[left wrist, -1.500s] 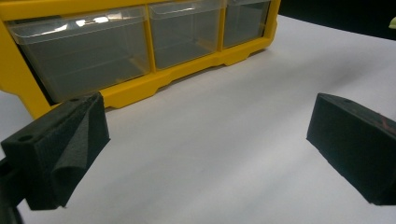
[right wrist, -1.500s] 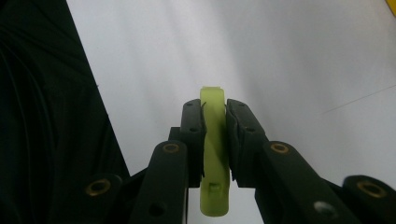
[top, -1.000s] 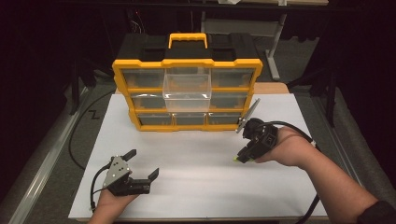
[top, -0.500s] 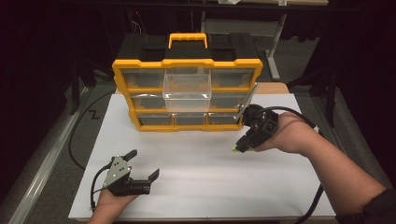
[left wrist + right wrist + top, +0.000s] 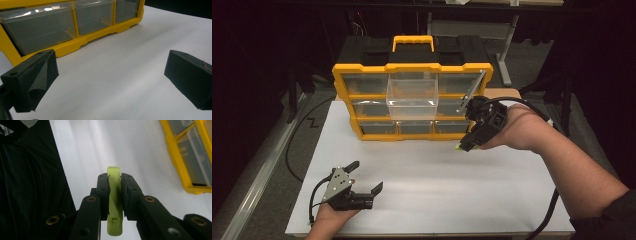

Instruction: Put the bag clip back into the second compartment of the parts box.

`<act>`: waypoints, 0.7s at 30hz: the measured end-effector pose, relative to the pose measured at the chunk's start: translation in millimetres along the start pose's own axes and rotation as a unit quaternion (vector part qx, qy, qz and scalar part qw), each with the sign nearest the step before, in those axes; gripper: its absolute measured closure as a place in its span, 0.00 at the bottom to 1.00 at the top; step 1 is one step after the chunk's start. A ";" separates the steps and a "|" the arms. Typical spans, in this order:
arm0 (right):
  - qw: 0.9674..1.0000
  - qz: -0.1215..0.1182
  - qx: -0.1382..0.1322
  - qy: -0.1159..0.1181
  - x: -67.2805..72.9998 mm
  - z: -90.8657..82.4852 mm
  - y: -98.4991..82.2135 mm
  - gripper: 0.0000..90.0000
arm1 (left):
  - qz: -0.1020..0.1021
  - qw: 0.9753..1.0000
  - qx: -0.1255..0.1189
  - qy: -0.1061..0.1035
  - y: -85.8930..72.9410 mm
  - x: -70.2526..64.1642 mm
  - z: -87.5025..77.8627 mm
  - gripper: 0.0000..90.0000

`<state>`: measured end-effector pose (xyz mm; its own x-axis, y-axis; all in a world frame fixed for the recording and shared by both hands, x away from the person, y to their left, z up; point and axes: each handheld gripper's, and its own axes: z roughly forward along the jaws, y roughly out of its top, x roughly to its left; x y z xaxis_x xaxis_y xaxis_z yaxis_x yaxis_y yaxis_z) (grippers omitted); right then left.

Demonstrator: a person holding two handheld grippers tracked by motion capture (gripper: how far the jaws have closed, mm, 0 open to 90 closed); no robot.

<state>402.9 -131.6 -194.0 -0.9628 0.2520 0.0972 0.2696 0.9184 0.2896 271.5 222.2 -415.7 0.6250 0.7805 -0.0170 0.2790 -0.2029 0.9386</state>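
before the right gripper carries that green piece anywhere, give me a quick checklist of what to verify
1. Grip on the lime-green plastic piece: ok, the right gripper has both jaws shut on it.
2. Piece seated straight: ok, it runs along the jaws and sticks out past their tips.
3. A drawer open to receive it: ok, the clear middle drawer of the yellow organizer is pulled out.
4. That drawer empty: cannot tell through the clear plastic.
5. Left gripper out of the way: ok, open, low on the white table, apart from the organizer.
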 end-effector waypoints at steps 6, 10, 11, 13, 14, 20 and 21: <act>1.000 -0.001 -0.007 -0.001 -2.6 -12.3 8.7 0.88 | 0.009 1.000 0.025 0.007 0.5 -1.4 2.3 0.00; 1.000 0.001 -0.009 -0.005 -5.3 -18.8 12.3 0.88 | 0.005 0.999 0.029 0.013 0.6 0.1 2.1 0.00; 1.000 0.000 -0.009 -0.005 -6.2 -19.8 13.1 0.88 | 0.003 0.999 0.028 0.015 1.0 0.8 1.6 0.00; 1.000 0.001 -0.008 -0.006 -7.1 -22.6 14.6 0.88 | -0.007 1.000 0.028 0.012 1.3 2.4 0.8 0.00; 1.000 0.001 -0.009 -0.006 -7.8 -24.1 15.4 0.88 | -0.006 0.999 0.029 0.014 1.3 2.6 0.4 0.00; 1.000 -0.001 -0.014 -0.009 -8.6 -35.7 20.9 0.88 | -0.012 0.999 0.034 0.014 1.6 3.8 0.2 0.01; 1.000 -0.001 -0.015 -0.009 -8.5 -37.8 21.8 0.88 | -0.015 0.999 0.032 0.011 1.7 4.1 -0.1 0.01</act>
<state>417.6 -125.2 -152.5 -0.9634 0.2560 0.0795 0.2678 0.9094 0.3183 274.5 225.1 -414.2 0.5992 0.7998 -0.0357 0.3440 -0.2169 0.9136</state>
